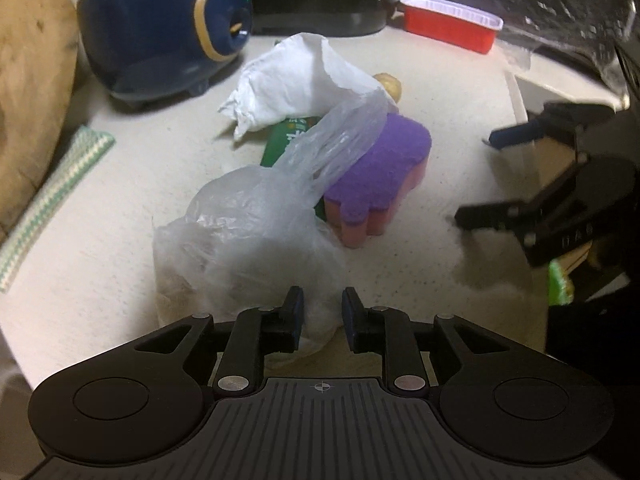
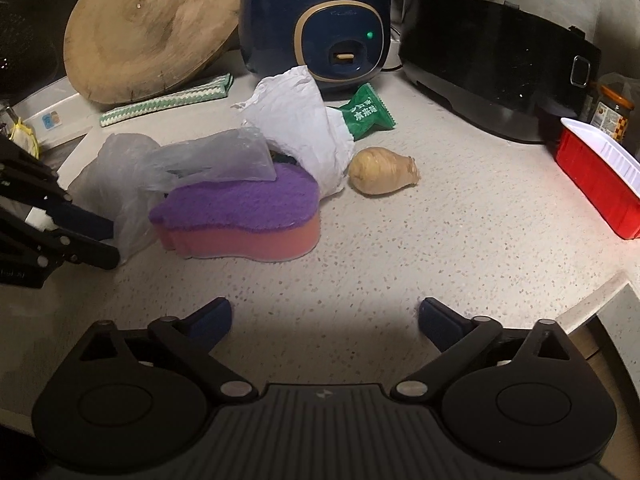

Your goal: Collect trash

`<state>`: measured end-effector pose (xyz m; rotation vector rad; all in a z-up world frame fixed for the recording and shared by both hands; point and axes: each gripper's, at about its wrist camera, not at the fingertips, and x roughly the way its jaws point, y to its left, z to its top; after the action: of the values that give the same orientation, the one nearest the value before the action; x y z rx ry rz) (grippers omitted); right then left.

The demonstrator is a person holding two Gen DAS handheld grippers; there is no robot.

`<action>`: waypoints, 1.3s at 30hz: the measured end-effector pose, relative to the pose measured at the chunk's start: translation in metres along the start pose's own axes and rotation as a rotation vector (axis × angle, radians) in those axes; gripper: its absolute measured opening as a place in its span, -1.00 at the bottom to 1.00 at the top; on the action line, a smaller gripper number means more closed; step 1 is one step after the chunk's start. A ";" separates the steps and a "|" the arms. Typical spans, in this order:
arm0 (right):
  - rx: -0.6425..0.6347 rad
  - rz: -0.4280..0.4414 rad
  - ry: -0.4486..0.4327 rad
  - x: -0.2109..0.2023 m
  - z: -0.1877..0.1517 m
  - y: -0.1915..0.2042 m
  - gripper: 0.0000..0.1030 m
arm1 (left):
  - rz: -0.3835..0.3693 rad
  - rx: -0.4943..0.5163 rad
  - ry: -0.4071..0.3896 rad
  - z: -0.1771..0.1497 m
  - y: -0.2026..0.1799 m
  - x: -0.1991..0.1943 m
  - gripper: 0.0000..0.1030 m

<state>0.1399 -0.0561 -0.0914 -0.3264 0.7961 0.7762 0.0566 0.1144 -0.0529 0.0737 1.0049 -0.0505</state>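
left fingers: left gripper (image 1: 319, 312) narrowly parted, crumpled clear plastic bag (image 1: 256, 232) lies partly in the gap; can't tell if pads press it
right fingers: right gripper (image 2: 325, 320) spread wide, only bare speckled tabletop (image 2: 440, 240) between them
trash spot: bag, crumpled white paper towel (image 2: 304, 128) and green snack wrapper (image 2: 366, 114) piled mid-tabletop around purple-topped pink sponge (image 2: 240, 216); bag tail draped over sponge top
right view only: whole beige root-like vegetable (image 2: 384, 176) just beside the paper, wrapper mostly clear behind it; round wooden cutting board (image 2: 144, 28) leaning at back left; black appliance (image 2: 496, 56) back right
left view only: wrapper (image 1: 288, 140) mostly buried under paper and bag, vegetable just a sliver (image 1: 390, 84) past the paper; right gripper seen side-on at right edge (image 1: 492, 172)
both views: dark blue rice cooker with gold trim (image 2: 316, 28), red plastic tray with white rim (image 2: 596, 184), green-white striped cloth (image 2: 168, 100), jar behind tray (image 2: 612, 114)
blocking: bag and sponge hide most of wrapper from left side; left gripper (image 2: 104, 240) sits against bag at left edge of right view
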 end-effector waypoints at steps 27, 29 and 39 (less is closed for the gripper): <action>0.004 -0.007 -0.021 -0.004 -0.007 0.004 1.00 | 0.102 -0.241 -0.130 -0.001 0.050 0.003 0.28; 0.000 -0.004 -0.016 -0.004 -0.006 0.003 1.00 | 0.031 -0.333 -0.140 -0.007 0.060 0.003 0.22; 0.035 0.061 -0.105 -0.018 0.025 -0.009 0.93 | -0.010 -0.597 -0.200 -0.027 0.068 -0.019 -0.50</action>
<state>0.1515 -0.0578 -0.0619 -0.2288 0.7227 0.8287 0.0289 0.1843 -0.0486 -0.4741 0.7868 0.2294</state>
